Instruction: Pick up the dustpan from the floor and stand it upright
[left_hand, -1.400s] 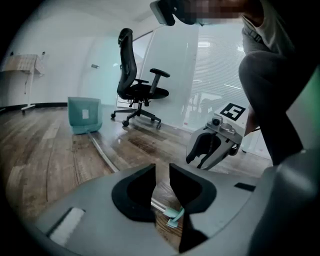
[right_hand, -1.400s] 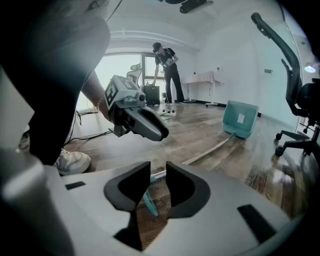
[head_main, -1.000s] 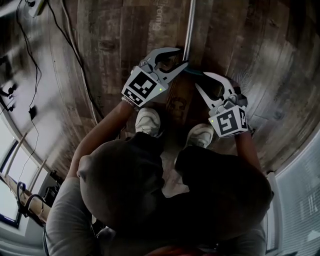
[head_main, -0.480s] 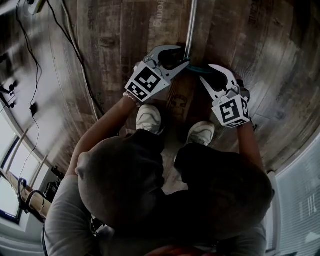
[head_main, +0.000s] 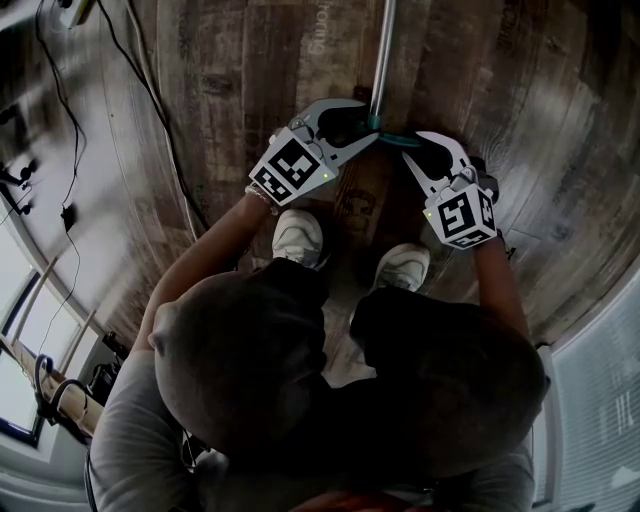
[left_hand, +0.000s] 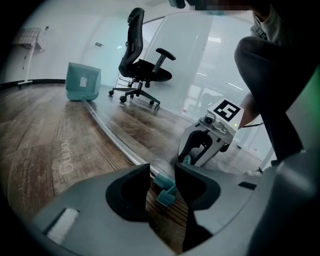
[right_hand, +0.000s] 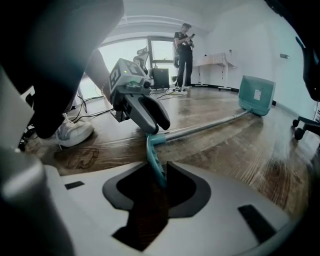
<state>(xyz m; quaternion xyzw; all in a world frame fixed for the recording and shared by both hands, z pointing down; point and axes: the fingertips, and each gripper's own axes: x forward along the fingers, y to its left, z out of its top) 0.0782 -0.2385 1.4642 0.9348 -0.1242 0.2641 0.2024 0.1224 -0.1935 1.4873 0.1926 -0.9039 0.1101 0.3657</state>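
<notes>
Dustpan (right_hand: 256, 95): seen lying flat on the wooden floor (head_main: 550, 120), not yet lifted; its teal pan is at the far end, and a metal pole (head_main: 382, 50) runs from it back to the person's feet.
Handle (right_hand: 156, 160): a teal strip at the near end of the pole, resting on the floor, with both grippers gathered at it.
Right gripper (head_main: 415, 148): the handle strip is threaded between its fingers (right_hand: 192, 187), which have just been drawn a little closer. A sliver of gap seems to be left on each side, so no clamp is judged yet.
Left gripper (head_main: 368, 118): its fingers are held apart, having just been opened wider; they are set at the joint of handle and pole, and the teal end is seen in the gap, unpinched.
Just changed: both grippers have been brought in onto the handle end, which a second ago lay bare between them; the dustpan itself has not been shifted.
Meaning for the task: the approach is judged nearly done; closing and lifting remain.
Surroundings: two shoes (head_main: 298, 238) are planted just beside the handle; cables (head_main: 150, 90) trail well off to the left; an office chair (left_hand: 142, 65) stands beyond the pan; a person (right_hand: 184, 47) stands far back.
In the way: nothing is seen across the pole; only the shoes crowd the grasp.
</notes>
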